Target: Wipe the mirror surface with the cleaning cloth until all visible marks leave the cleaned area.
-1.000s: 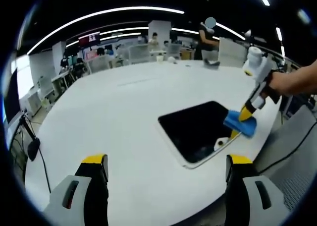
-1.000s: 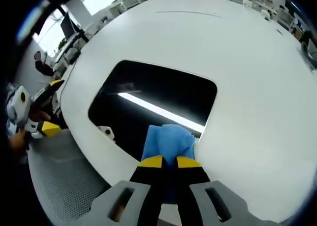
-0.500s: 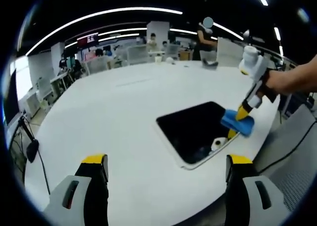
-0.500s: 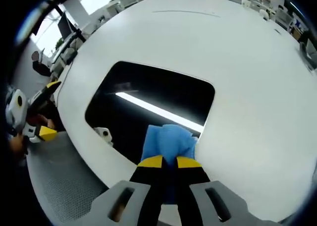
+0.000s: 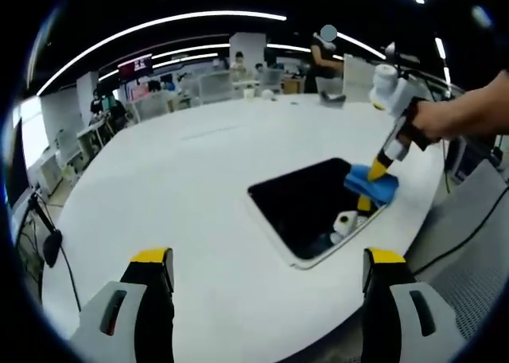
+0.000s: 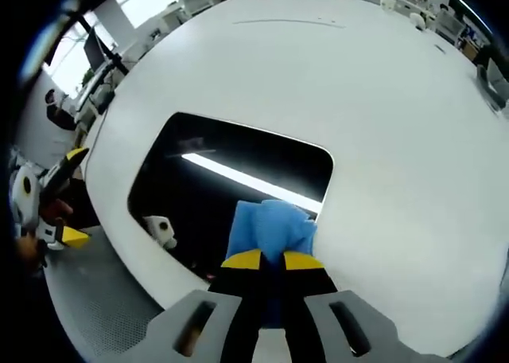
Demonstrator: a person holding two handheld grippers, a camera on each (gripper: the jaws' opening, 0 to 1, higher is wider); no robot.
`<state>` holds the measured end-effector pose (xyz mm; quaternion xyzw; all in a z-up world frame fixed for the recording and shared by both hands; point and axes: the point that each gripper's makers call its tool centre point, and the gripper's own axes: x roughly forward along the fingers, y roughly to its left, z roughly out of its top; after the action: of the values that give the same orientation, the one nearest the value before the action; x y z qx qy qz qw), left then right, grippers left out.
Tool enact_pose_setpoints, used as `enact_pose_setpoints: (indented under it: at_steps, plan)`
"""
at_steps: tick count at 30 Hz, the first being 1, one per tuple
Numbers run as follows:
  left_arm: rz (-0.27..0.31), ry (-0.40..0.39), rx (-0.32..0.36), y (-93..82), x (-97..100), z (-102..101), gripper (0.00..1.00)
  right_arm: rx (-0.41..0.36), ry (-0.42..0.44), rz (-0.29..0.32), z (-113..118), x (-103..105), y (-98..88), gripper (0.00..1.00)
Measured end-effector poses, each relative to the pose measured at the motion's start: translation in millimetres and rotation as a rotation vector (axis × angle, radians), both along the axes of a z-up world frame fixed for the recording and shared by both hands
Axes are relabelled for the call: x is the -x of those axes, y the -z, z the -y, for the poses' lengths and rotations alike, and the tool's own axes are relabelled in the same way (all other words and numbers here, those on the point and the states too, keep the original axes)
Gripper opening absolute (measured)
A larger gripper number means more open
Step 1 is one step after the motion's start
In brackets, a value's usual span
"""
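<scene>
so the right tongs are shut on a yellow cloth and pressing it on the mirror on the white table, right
Not quite: the cloth is blue, not yellow; only the tong tips are yellow. The right gripper view shows the right tongs shut on it against the mirror near its edge, on the white table. The left gripper view shows the same blue cloth.

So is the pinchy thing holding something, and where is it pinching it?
The right gripper is shut on the blue cloth, pinching its near edge. The left gripper is open and holds nothing.
</scene>
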<state>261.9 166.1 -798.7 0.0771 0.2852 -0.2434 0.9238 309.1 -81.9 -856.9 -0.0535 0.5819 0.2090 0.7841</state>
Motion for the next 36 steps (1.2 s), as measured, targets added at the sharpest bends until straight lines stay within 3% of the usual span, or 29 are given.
enact_pose_setpoints:
  at_steps: [13,29,36]
  plan:
    - [0.003,-0.011,0.007,0.1,-1.6,-2.7,0.99,0.003,0.022,0.003,1.5,-18.9,0.3,0.02]
    - [-0.002,-0.008,-0.005,1.4,-0.9,-2.8,0.99,0.024,0.033,0.008,1.6,-59.0,3.0,0.02]
    - [-0.001,-0.004,-0.012,1.6,-0.6,-2.5,0.99,0.022,0.034,0.02,0.6,-60.3,0.2,0.02]
